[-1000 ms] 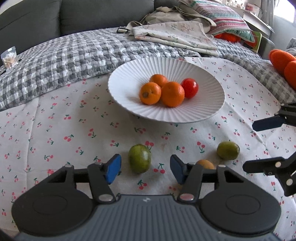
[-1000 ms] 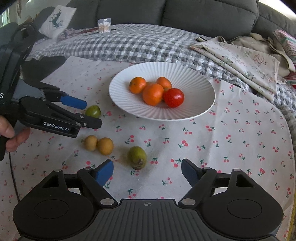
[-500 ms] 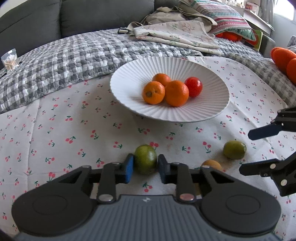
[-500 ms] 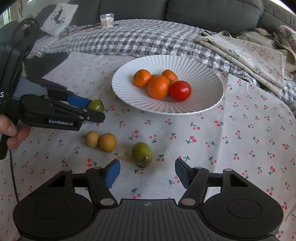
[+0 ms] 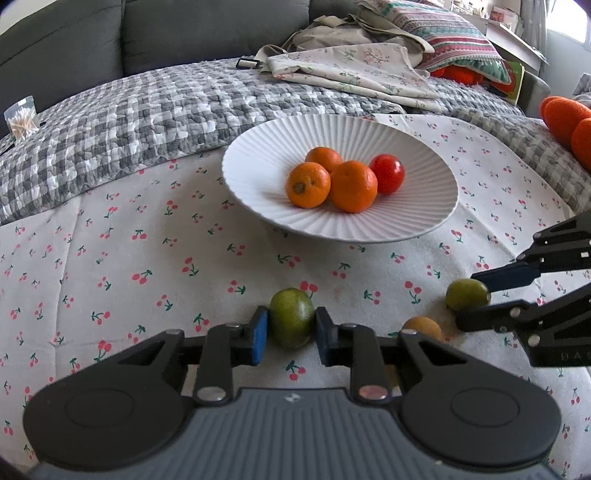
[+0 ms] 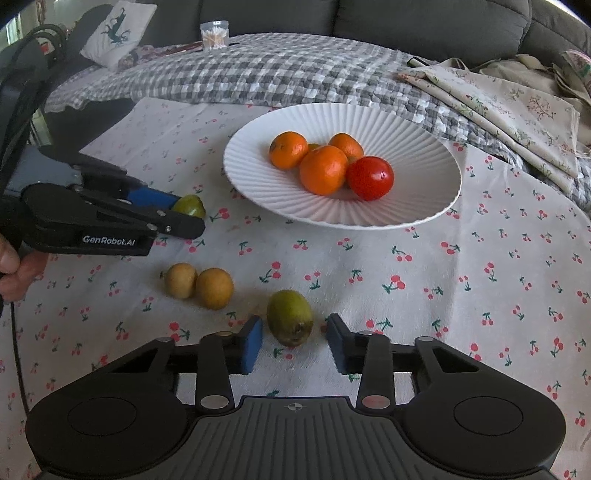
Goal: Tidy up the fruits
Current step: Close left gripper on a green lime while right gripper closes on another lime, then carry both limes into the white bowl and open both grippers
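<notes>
A white ribbed plate (image 5: 424, 221) (image 6: 424, 206) holds three oranges (image 5: 352, 186) (image 6: 323, 170) and a red tomato (image 5: 387, 173) (image 6: 370, 178). My left gripper (image 5: 290, 334) is shut on a green fruit (image 5: 291, 317) on the cherry-print cloth; it also shows at the left of the right wrist view (image 6: 184, 214), holding that fruit (image 6: 190, 206). My right gripper (image 6: 294, 345) is open around a second green fruit (image 6: 290, 316), pads not touching; it shows in the left wrist view (image 5: 469, 301) around that fruit (image 5: 466, 294). Two yellow-brown fruits (image 6: 214, 288) (image 6: 180, 280) lie between.
A grey checked quilt (image 5: 129, 122) covers the sofa behind the cloth. Folded floral fabric (image 5: 351, 70) and a striped cushion (image 5: 443, 33) lie at the back right. A small box of cotton swabs (image 6: 214, 35) stands at the back left.
My left gripper closed on the green fruit. My right gripper moved forward so the other green fruit sits between its fingers, and its jaws narrowed.
</notes>
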The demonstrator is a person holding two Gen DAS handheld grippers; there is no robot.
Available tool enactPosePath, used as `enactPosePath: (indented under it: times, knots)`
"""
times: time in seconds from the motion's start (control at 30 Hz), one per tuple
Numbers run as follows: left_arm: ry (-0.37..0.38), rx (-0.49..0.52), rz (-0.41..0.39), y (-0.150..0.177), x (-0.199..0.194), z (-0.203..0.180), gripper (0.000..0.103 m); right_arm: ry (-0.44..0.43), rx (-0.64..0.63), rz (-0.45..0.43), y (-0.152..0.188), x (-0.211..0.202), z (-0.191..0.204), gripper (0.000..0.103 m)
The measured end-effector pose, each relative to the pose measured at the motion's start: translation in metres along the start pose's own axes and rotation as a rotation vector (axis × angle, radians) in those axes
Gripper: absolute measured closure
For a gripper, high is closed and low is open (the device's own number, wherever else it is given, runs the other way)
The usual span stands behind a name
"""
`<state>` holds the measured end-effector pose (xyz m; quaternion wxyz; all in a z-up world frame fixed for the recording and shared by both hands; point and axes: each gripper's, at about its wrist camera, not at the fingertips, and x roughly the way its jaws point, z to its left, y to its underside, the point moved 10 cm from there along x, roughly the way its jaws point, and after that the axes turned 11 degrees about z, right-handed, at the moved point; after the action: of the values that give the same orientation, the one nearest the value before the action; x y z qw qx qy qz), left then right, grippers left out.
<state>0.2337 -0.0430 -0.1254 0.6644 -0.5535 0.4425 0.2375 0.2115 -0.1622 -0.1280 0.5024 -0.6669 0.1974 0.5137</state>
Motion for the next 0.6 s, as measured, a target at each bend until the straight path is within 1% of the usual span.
enactPosePath:
  times: [0.07, 0.6]
  knots:
    - [-0.001, 0.003, 0.0, 0.0003, -0.0006, -0.0004, 0.078, -0.001, -0.008, -0.003, -0.0016, 0.0003, 0.0007, 0.079]
    - [0.005, -0.013, -0.021, -0.0017, -0.0071, -0.0002, 0.078, 0.024, -0.034, -0.016, -0.0051, -0.007, -0.0025, 0.079]
